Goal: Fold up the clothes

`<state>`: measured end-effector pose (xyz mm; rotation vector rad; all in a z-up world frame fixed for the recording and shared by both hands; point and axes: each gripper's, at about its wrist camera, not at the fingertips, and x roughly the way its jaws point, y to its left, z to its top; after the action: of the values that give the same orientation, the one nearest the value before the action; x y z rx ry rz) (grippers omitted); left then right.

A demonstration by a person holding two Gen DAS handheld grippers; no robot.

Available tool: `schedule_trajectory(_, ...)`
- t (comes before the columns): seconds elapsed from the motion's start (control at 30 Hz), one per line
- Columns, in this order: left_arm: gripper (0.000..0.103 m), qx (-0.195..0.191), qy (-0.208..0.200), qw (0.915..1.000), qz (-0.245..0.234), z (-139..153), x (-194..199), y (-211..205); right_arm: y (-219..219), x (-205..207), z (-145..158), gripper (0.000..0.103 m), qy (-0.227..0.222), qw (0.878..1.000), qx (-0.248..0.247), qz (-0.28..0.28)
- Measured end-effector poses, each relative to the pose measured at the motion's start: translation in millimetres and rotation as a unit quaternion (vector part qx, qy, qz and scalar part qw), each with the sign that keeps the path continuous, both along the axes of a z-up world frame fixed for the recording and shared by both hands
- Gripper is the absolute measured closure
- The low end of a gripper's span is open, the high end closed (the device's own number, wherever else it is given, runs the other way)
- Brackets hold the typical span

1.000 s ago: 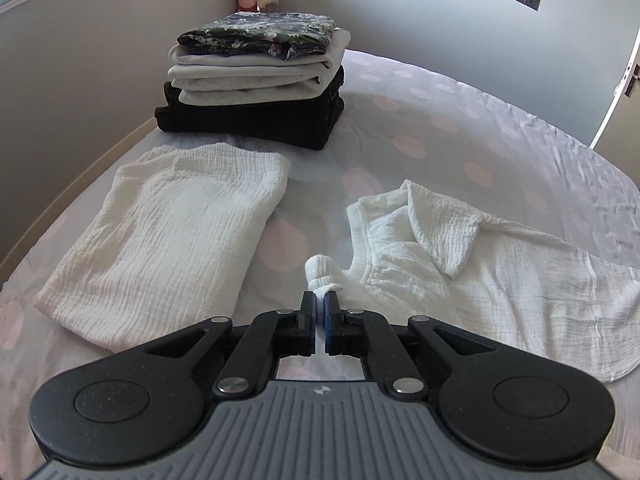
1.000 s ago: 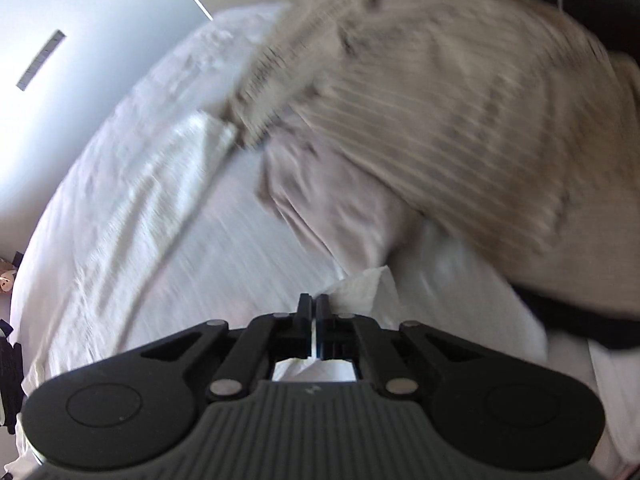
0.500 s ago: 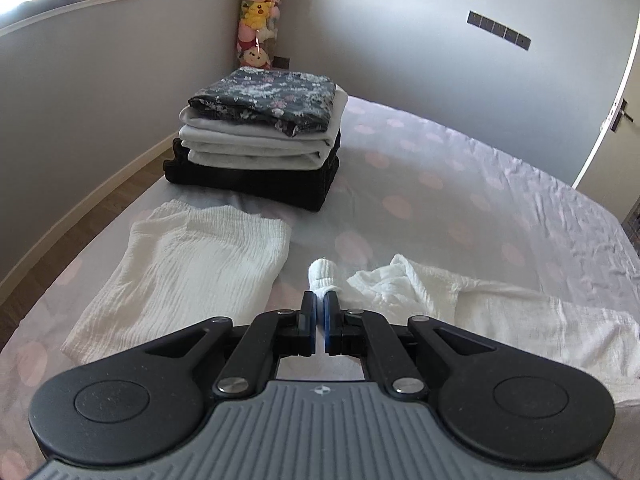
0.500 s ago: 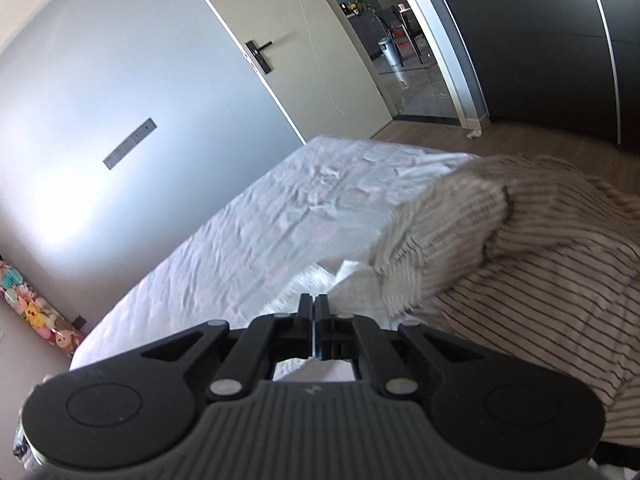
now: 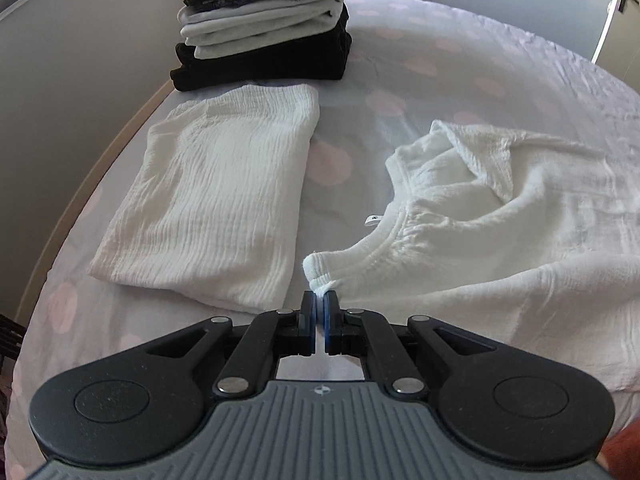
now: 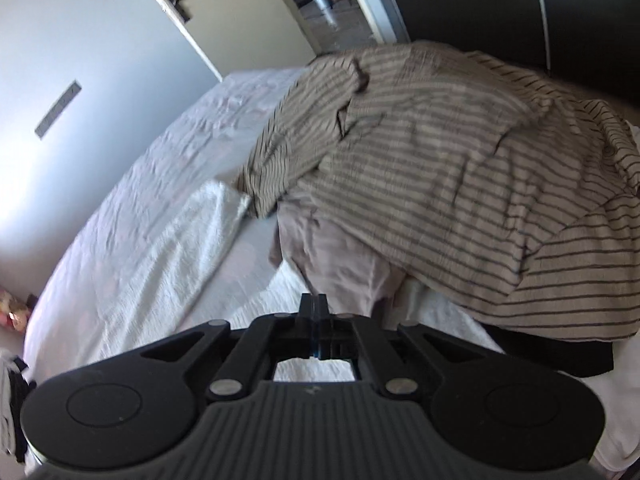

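Note:
A white crinkled garment lies spread on the bed, its waistband toward me. My left gripper is shut on the waistband's corner, low over the sheet. In the right wrist view the same white garment stretches away to the left. My right gripper is shut; white cloth shows under the jaws, but the grip itself is hidden. A folded white garment lies flat to the left of the left gripper.
A stack of folded clothes, black, grey and floral, stands at the far left near the wall. A heap of unfolded clothes topped by a striped beige shirt fills the right of the right wrist view. A door stands behind.
Both grippers had risen half a second ago and have come back down low over the bed. The white garment now lies spread flatter, its waistband drawn toward me.

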<state>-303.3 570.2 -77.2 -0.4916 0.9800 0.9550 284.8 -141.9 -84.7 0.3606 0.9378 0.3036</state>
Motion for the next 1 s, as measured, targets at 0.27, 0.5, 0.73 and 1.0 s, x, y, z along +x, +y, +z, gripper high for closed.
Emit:
schedule_trajectory(0.27,0.099,-0.008,0.016,0.9996,0.02,-24,1,12,17,-3,-81,0.064,0.11,0.993,-0.034,0.002)
schedule_trajectory(0.5,0.099,-0.006,0.017,0.9997,0.016,-19,6,13,5,-10,-135,0.064,0.17,0.984,0.004,-0.048)
schedule_trajectory(0.73,0.099,0.005,0.011,0.9998,0.019,-9,9,12,4,-17,-115,0.097,0.142,0.989,0.032,-0.032)
schedule_trajectory(1.0,0.099,-0.009,-0.003,0.9999,-0.012,11,10,-6,-45,-11,-12,0.101,0.003,0.993,0.072,-0.09)
